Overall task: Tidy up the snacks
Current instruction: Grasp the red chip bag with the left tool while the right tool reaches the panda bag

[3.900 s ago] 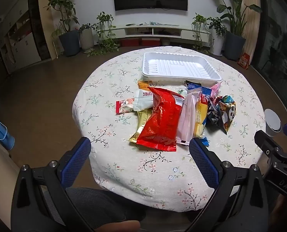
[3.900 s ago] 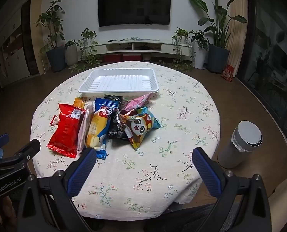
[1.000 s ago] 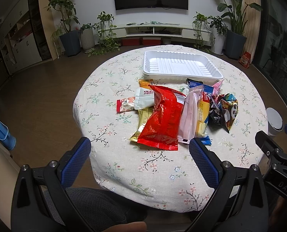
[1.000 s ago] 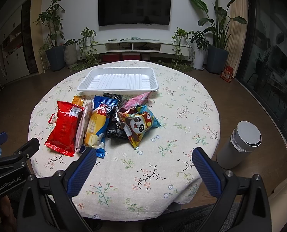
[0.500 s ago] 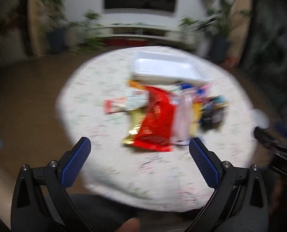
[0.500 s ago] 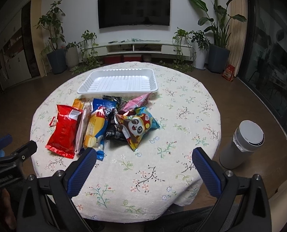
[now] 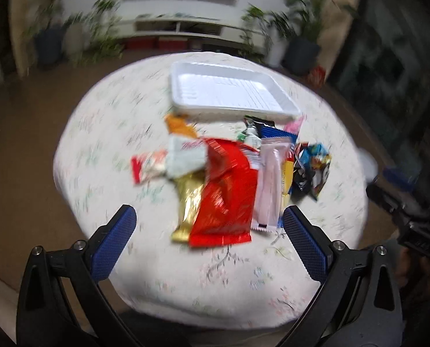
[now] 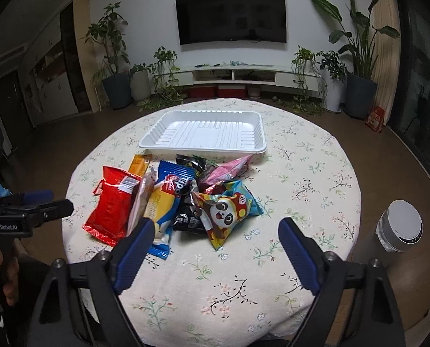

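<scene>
A heap of snack packets lies mid-table: a red bag (image 7: pixel 225 190) (image 8: pixel 110 202), a gold packet (image 7: pixel 187 205), a pale pink packet (image 7: pixel 270 182), a blue and yellow packet (image 8: pixel 165 202) and a panda packet (image 8: pixel 223 214). An empty white tray (image 7: pixel 229 91) (image 8: pixel 206 133) sits behind the heap. My left gripper (image 7: pixel 209 238) is open and empty, just short of the red bag; the left wrist view is blurred. My right gripper (image 8: pixel 212 256) is open and empty, short of the panda packet.
The round table (image 8: pixel 301 173) has a floral cloth. A white cylinder device (image 8: pixel 400 225) stands on the floor to the right. Potted plants and a TV shelf line the far wall. The left gripper shows at the left edge of the right wrist view (image 8: pixel 27 211).
Both grippers have moved forward toward the snack heap, the left one faster, with motion blur. Both stay open. The snacks and tray have not moved.
</scene>
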`<action>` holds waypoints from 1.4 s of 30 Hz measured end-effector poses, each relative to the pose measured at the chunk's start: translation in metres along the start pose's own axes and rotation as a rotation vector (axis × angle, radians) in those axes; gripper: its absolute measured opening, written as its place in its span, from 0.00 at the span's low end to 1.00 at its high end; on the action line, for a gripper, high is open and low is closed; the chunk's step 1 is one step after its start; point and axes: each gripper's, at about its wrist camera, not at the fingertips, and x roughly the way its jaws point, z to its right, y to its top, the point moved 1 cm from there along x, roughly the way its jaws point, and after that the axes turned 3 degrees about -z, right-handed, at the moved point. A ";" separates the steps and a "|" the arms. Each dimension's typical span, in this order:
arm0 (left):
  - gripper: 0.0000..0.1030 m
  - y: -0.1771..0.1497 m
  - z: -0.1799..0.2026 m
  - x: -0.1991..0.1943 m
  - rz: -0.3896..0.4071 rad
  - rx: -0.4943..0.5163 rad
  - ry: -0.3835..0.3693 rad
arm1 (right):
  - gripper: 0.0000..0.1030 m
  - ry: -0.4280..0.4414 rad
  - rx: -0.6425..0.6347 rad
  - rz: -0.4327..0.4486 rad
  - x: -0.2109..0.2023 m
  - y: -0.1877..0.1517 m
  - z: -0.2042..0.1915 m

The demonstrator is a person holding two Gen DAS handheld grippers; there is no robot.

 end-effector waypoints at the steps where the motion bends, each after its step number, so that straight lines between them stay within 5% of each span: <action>1: 0.99 0.004 0.015 0.009 -0.010 0.077 0.041 | 0.84 0.001 0.007 -0.015 0.002 0.000 0.004; 4: 0.97 0.011 0.030 0.034 -0.061 0.160 0.070 | 0.82 0.009 0.022 -0.045 0.012 -0.001 0.009; 6: 0.80 0.015 0.028 0.047 -0.087 0.149 0.041 | 0.82 0.004 0.020 -0.044 0.013 -0.003 0.012; 8: 0.73 0.019 0.028 0.051 -0.097 0.132 0.029 | 0.81 -0.003 0.015 -0.040 0.015 -0.004 0.014; 14: 0.73 0.024 0.029 0.074 -0.133 0.172 0.052 | 0.81 0.014 0.034 -0.069 0.024 -0.008 0.018; 17: 0.43 0.022 0.032 0.080 -0.134 0.180 0.040 | 0.81 0.013 0.039 -0.075 0.026 -0.009 0.020; 22: 0.43 0.022 0.030 0.084 -0.122 0.182 0.040 | 0.72 0.019 0.051 -0.094 0.031 -0.010 0.023; 27: 0.31 0.021 0.024 0.079 -0.105 0.150 -0.013 | 0.61 0.048 0.073 -0.105 0.030 -0.011 0.028; 35: 0.31 0.017 0.021 0.067 -0.084 0.123 -0.145 | 0.61 0.210 0.227 -0.198 0.044 0.007 0.049; 42: 0.31 0.014 0.010 0.066 -0.079 0.059 -0.213 | 0.70 0.220 0.268 -0.262 0.074 0.026 0.046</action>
